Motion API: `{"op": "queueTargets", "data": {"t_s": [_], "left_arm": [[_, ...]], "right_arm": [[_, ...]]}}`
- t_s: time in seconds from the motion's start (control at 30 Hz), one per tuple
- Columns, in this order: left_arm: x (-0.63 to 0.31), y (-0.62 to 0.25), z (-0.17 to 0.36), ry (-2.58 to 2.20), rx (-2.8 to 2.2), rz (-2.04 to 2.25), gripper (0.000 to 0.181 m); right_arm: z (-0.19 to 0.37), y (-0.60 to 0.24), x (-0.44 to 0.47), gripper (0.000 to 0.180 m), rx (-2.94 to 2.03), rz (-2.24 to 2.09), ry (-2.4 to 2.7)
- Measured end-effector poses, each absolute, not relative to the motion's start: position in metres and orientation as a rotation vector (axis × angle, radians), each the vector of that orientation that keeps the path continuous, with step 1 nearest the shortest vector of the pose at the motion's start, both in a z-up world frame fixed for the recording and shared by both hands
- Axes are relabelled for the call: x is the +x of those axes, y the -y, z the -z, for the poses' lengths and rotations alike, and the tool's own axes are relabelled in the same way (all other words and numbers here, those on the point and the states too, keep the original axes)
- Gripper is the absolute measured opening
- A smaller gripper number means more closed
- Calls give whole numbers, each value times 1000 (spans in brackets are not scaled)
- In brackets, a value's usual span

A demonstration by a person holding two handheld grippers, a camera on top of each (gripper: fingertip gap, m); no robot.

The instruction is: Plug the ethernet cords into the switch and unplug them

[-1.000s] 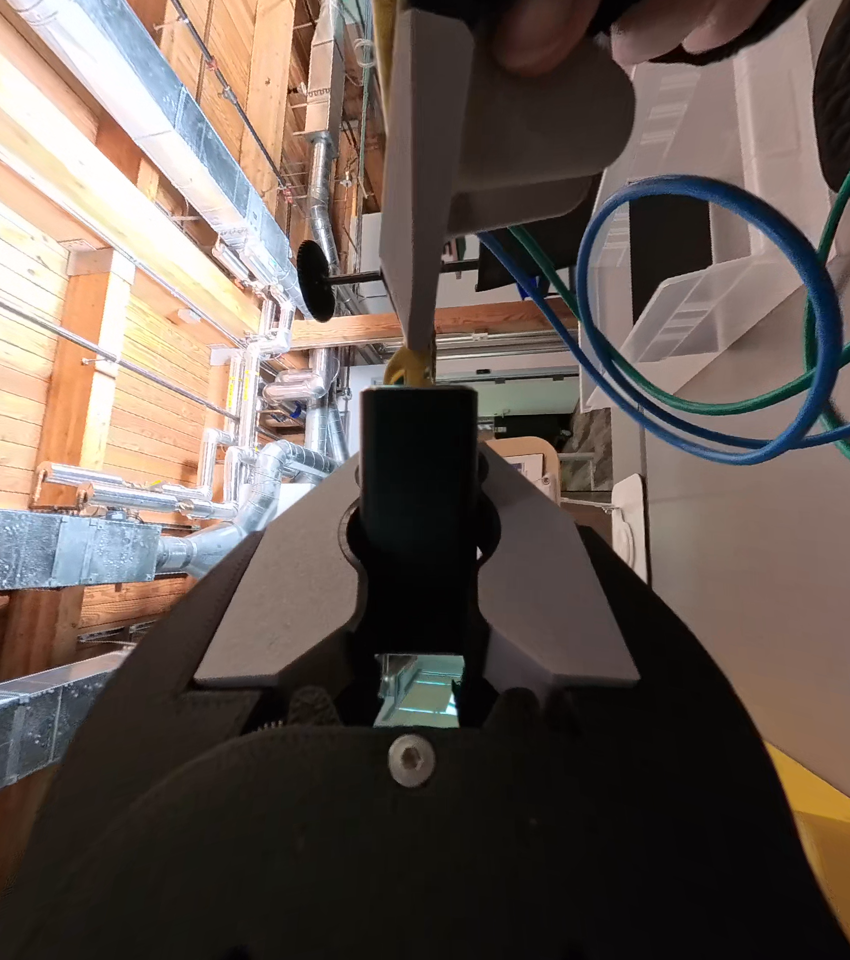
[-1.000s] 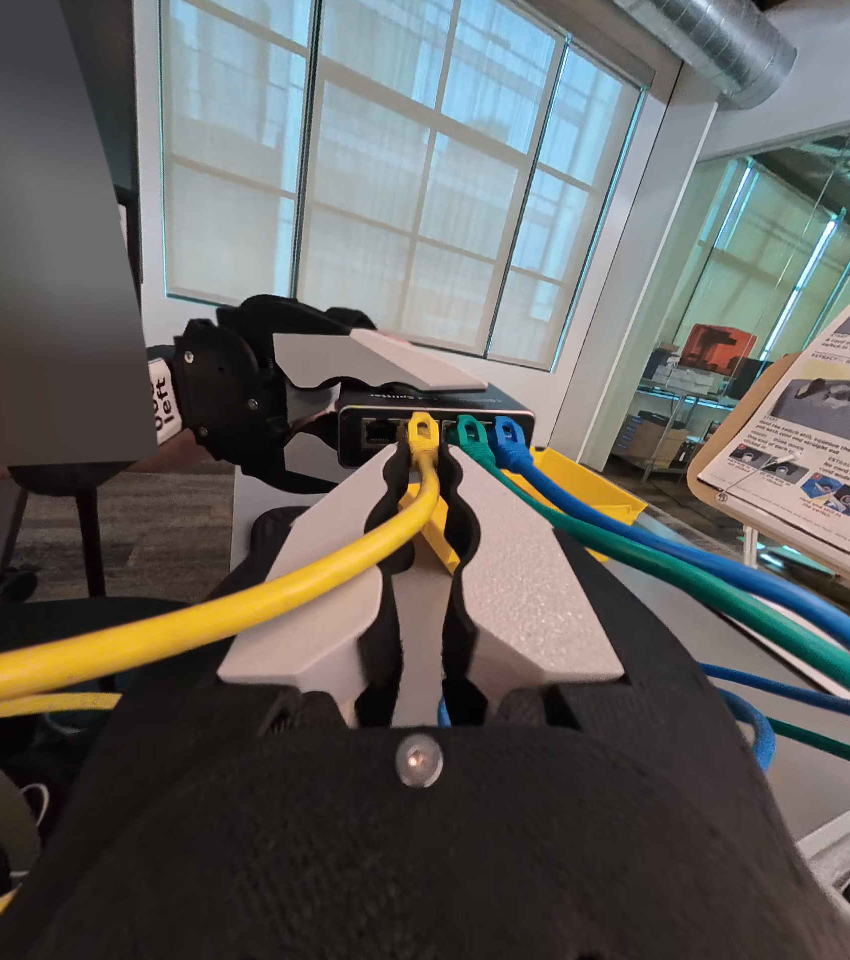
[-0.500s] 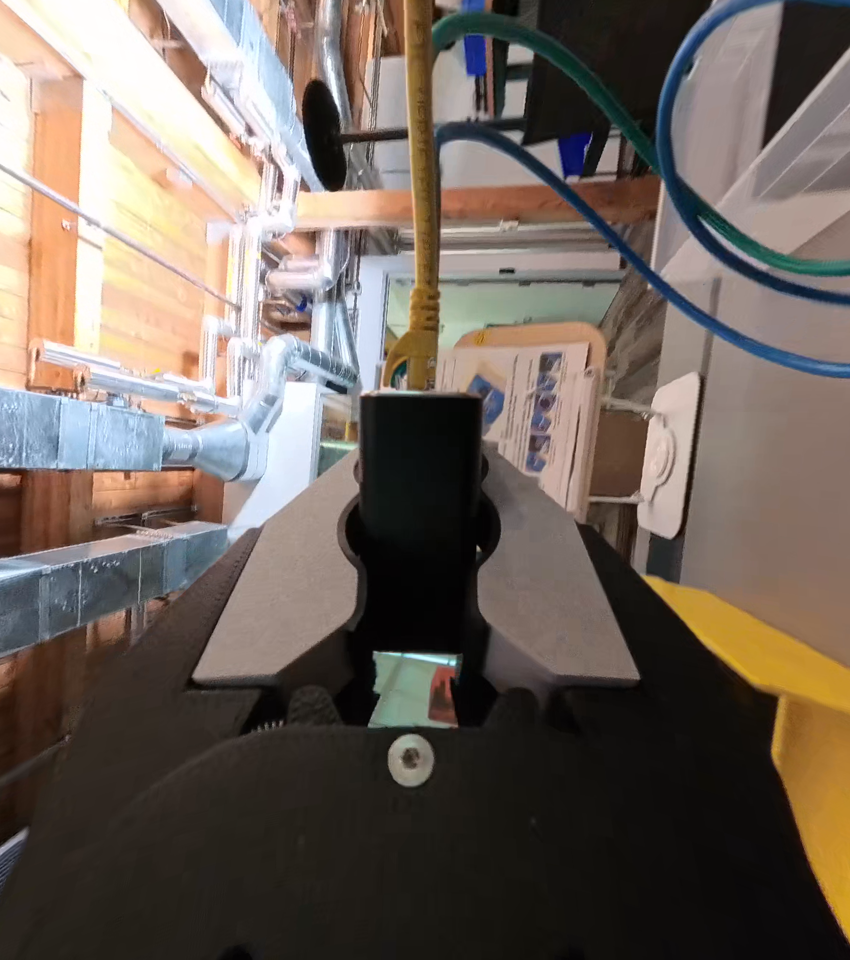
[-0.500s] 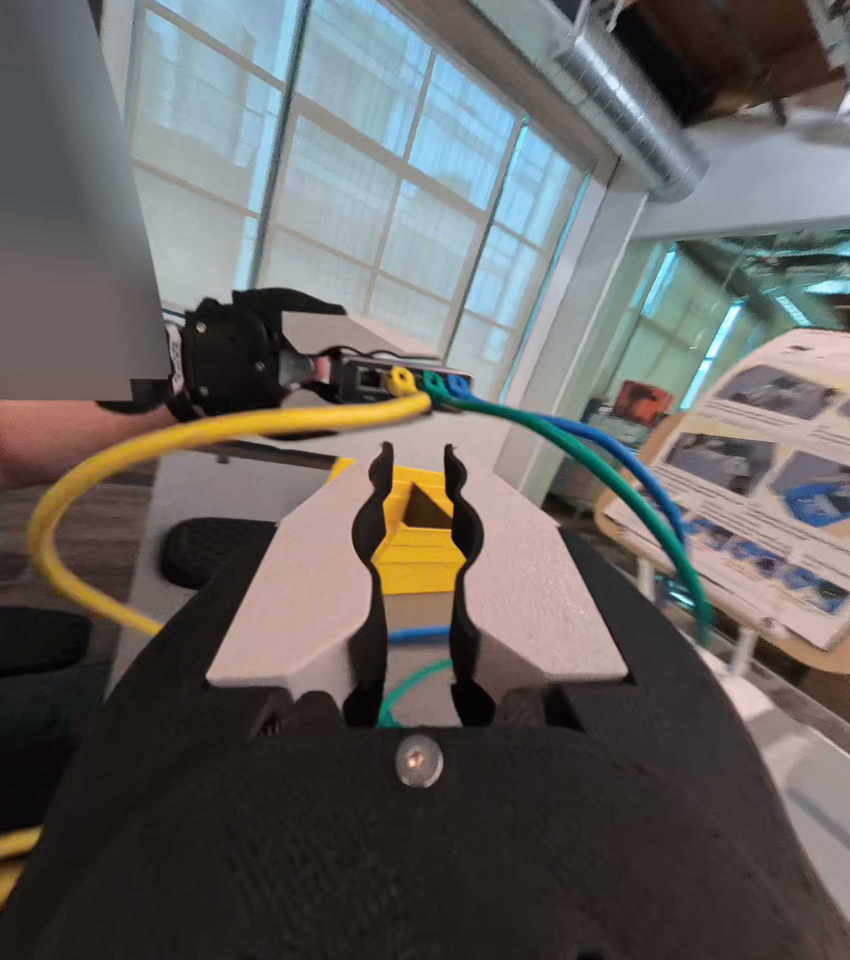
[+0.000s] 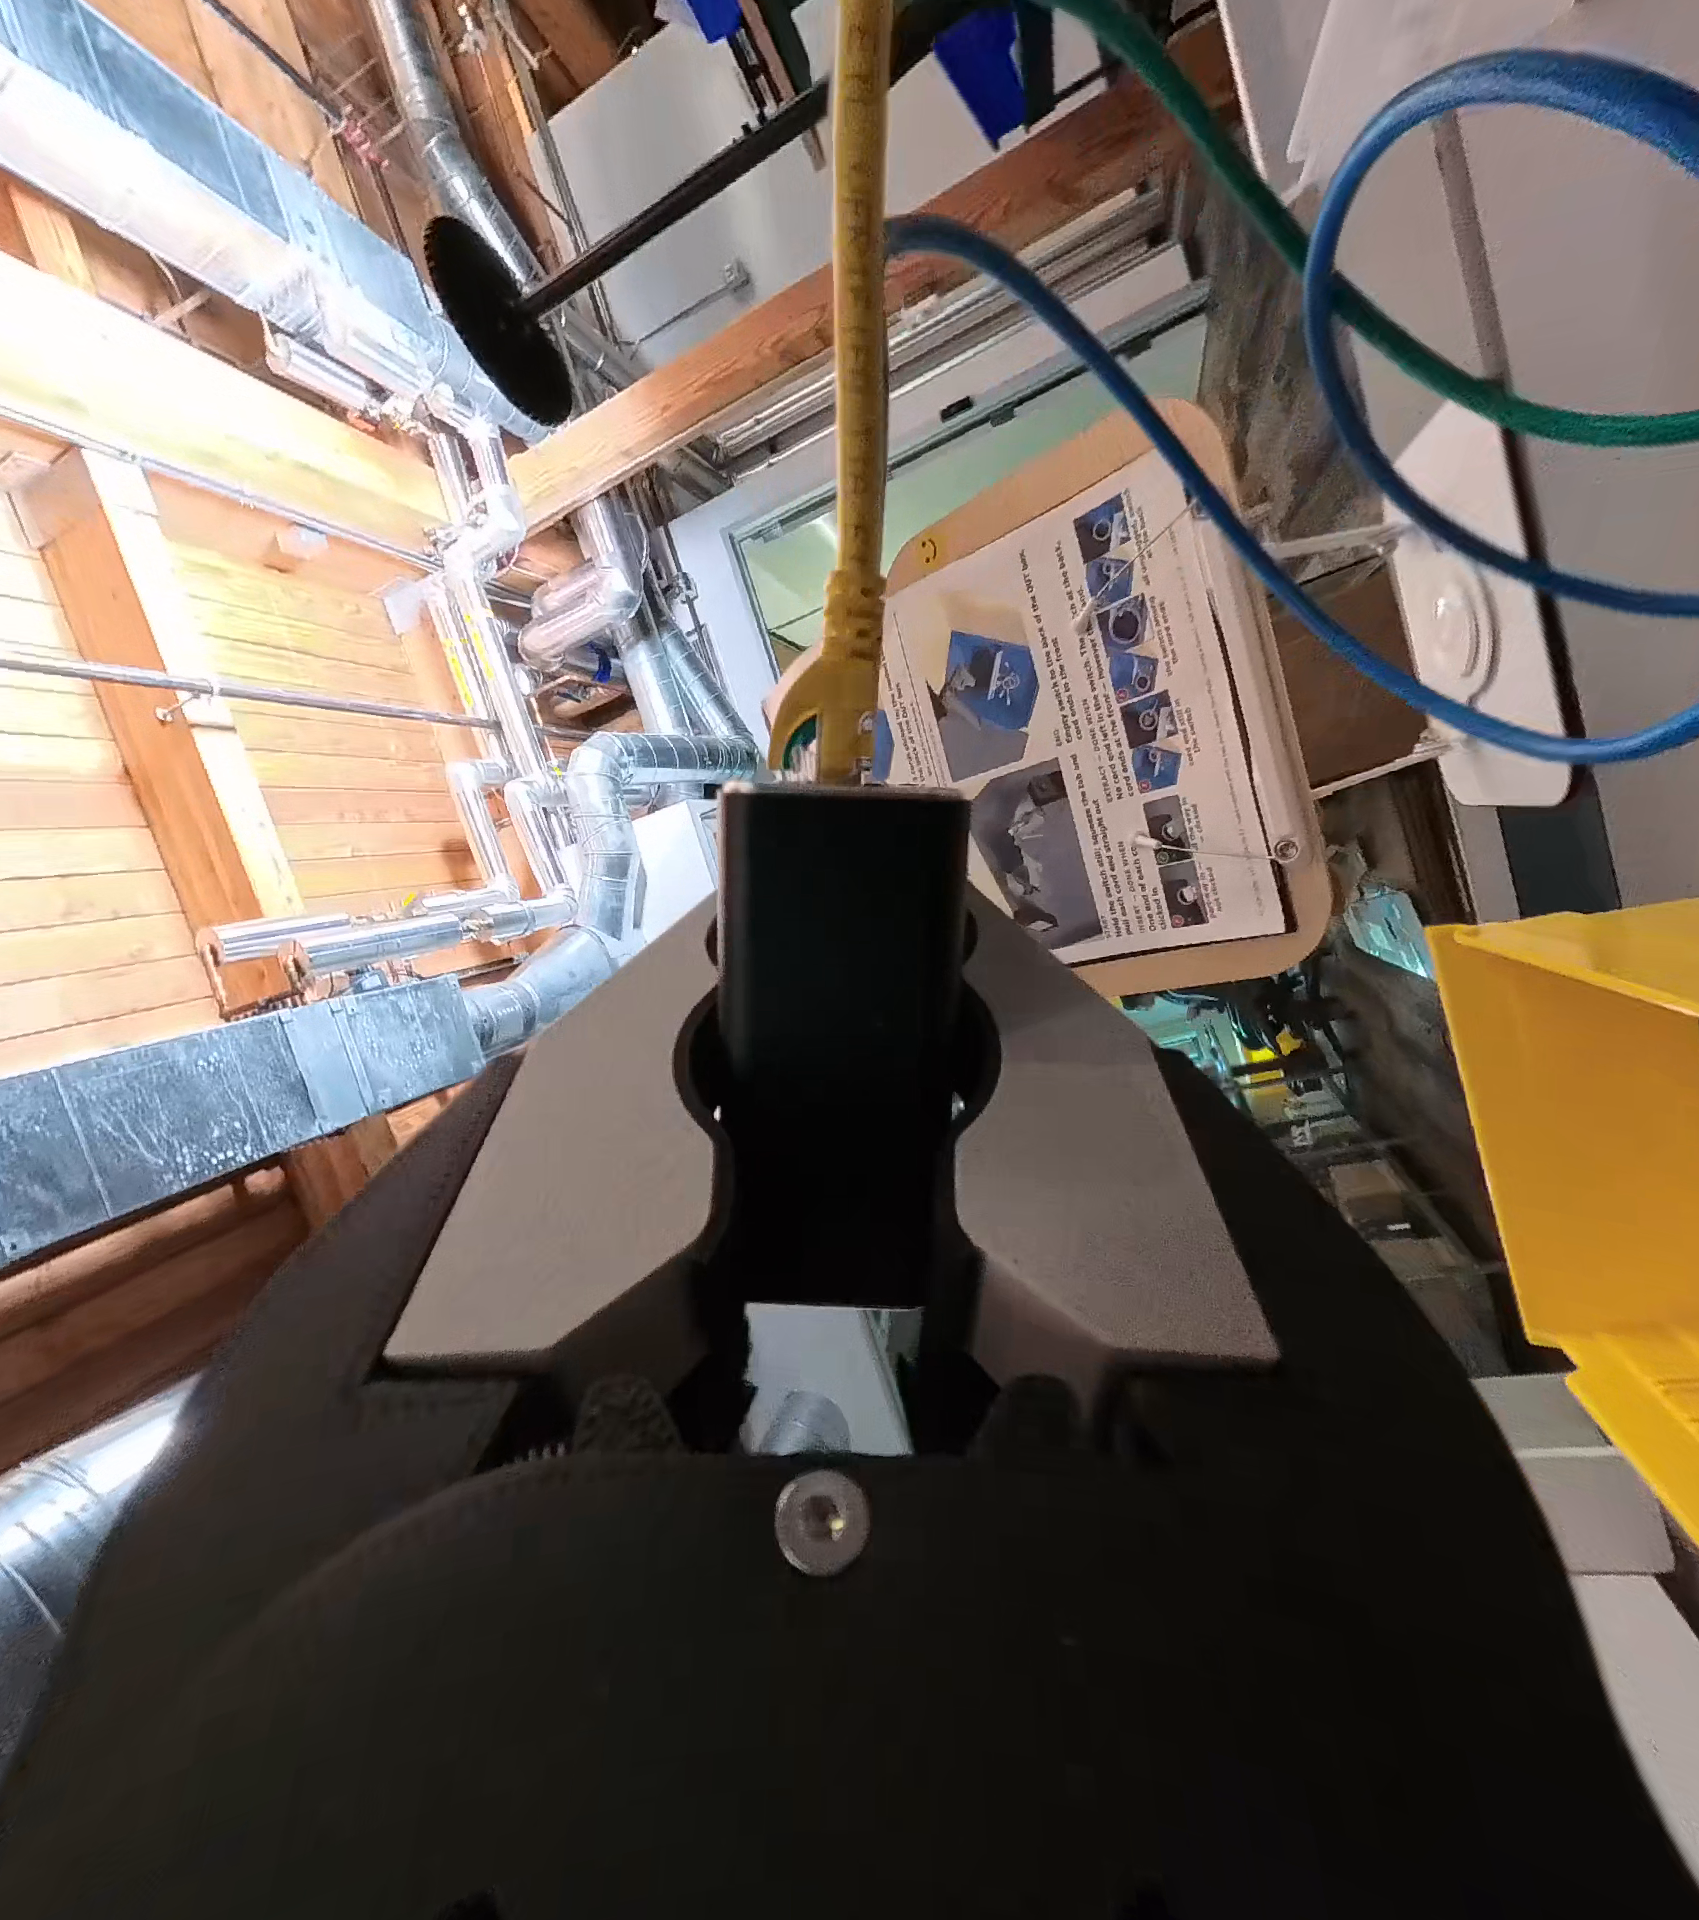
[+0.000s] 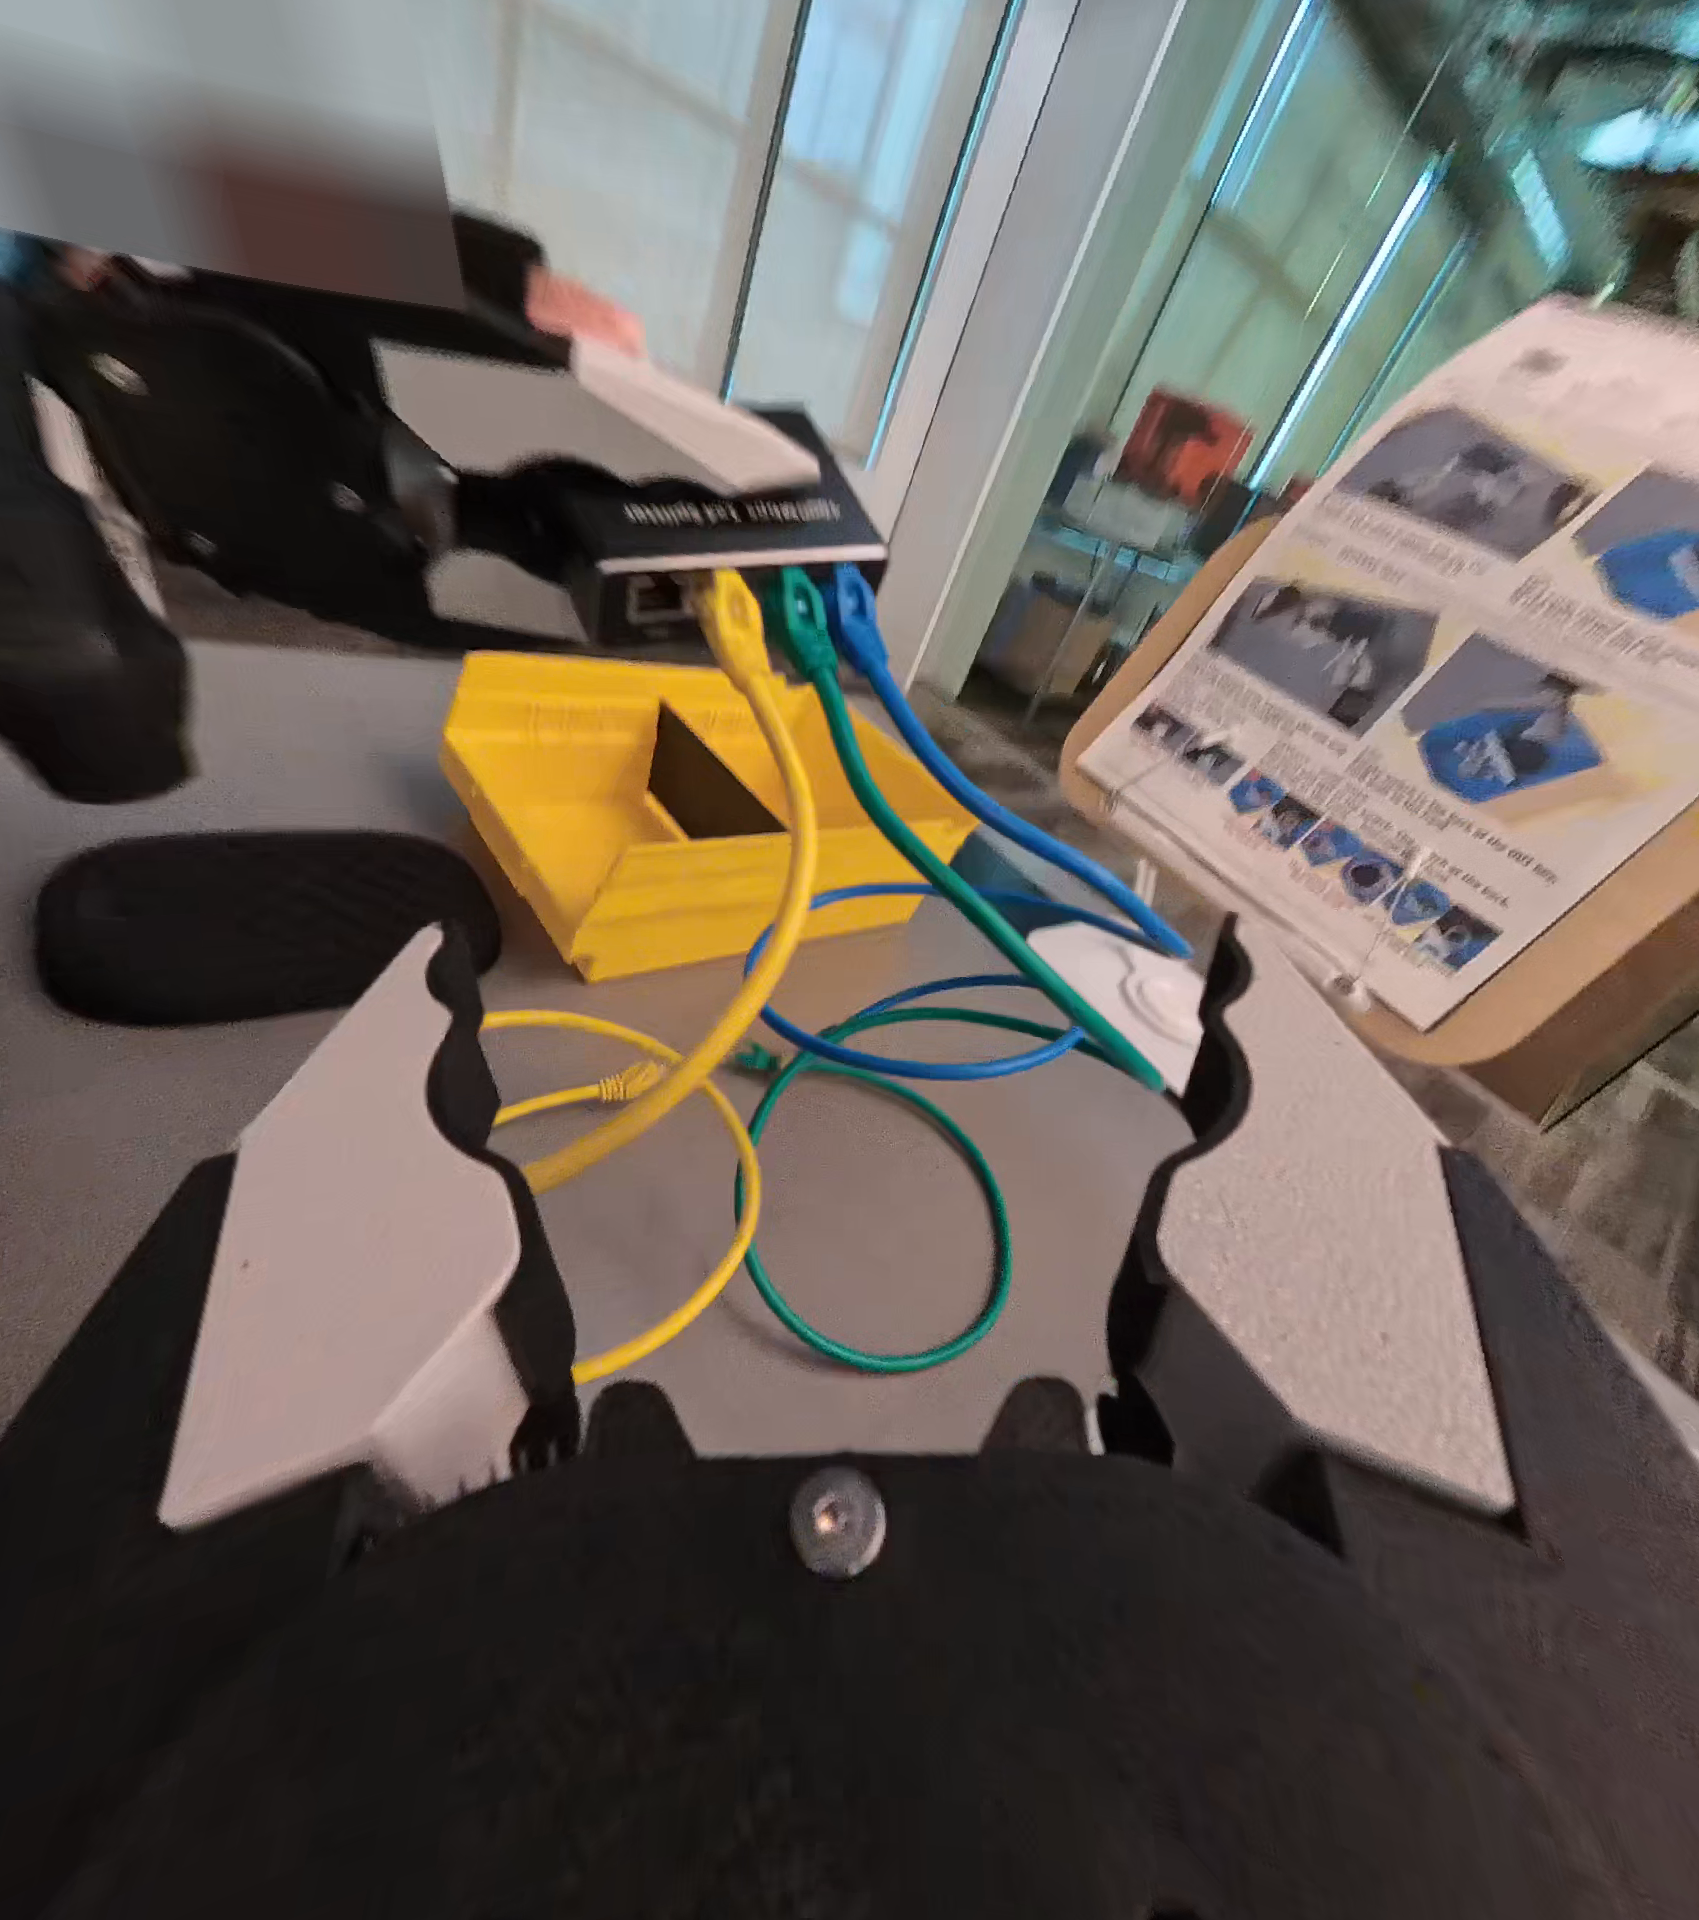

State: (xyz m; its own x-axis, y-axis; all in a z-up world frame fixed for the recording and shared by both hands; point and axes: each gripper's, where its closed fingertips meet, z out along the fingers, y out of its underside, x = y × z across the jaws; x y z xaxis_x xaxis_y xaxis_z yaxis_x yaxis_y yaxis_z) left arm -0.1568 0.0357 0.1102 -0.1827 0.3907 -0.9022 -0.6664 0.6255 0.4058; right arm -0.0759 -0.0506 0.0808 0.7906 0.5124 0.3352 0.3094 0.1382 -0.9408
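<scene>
My left gripper (image 5: pixel 840 935) is shut on the black switch (image 5: pixel 840 997) and holds it in the air above the table; both also show in the right wrist view, the switch (image 6: pixel 731 535) held by the left gripper (image 6: pixel 679 478). A yellow cord (image 6: pixel 772 831), a green cord (image 6: pixel 886 821) and a blue cord (image 6: pixel 970 790) are plugged side by side into its front; one port to their left is free. In the left wrist view the yellow cord (image 5: pixel 855 416) runs up from the switch. My right gripper (image 6: pixel 834 1049) is open and empty, back from the switch, over the cord loops.
A yellow bin (image 6: pixel 658 831) sits on the grey table (image 6: pixel 201 1091) under the switch. A black pad (image 6: pixel 242 925) lies left of it. An instruction board (image 6: pixel 1468 707) stands at the right. A white round mount (image 6: pixel 1136 987) lies near the board. One gripper's finger ends stand about 15 cm off the other's.
My right gripper let go of the yellow cord, opened wide and pulled back from the switch. The left gripper kept hold of the switch and turned with it.
</scene>
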Motion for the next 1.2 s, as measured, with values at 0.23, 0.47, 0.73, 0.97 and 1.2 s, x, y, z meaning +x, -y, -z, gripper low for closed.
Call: {"op": "queueTargets", "data": {"t_s": [0.23, 0.47, 0.73, 0.97, 1.2], "left_arm": [[-157, -21, -127, -1492, -169, -989, 33], [-148, -13, -162, -1494, -86, -1028, 33], [-124, -46, -256, -1449, -95, -1137, 33], [-74, -68, -349, -1345, -170, -1170, 34], [3, -115, -346, -1370, -300, -1051, 33]], "right_arm": [[-59, -17, -69, 137, -1556, -43, 1000], [-48, -18, -79, 35, -1588, -325, 1235], [-161, -65, -29, 0, -1426, 238, 1182], [-288, -103, 43, 0, -1287, 643, 1026], [-295, -138, 133, 1, -1396, 804, 904]]}}
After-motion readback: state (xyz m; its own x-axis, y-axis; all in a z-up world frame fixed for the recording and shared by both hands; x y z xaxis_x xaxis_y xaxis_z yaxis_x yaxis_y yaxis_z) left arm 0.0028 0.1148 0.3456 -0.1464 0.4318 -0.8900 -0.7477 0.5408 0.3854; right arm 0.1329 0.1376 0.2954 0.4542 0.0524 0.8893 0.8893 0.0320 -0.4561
